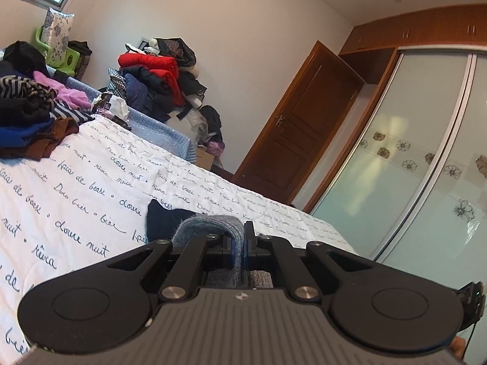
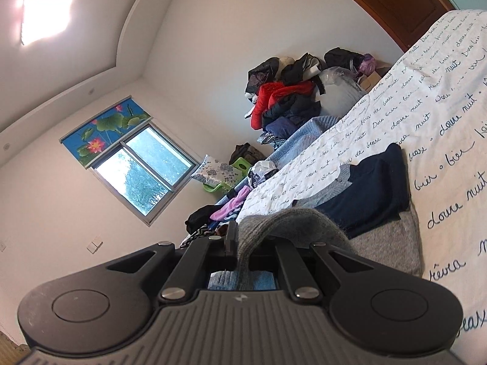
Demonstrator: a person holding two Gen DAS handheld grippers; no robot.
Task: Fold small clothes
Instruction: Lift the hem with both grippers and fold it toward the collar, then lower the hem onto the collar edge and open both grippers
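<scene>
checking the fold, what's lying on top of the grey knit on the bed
A dark navy garment lies on the grey knit, covering most of it. Both grippers' jaws are shut on edges of the knit. Whatever lies beneath the navy piece is hidden.

bright daylight from window, blown-out ceiling lamp, strong fisheye edge bending

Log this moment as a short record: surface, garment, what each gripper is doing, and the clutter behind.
surface: white bedspread printed with cursive script
garment: grey-blue and navy knit sweater lying on the bedspread
left gripper: shut on a fold of the sweater's grey-blue edge
right gripper: shut on a grey fold of the sweater
background: clothes pile with a red jacket by the wall; second heap of clothes at the bed's far end
</scene>
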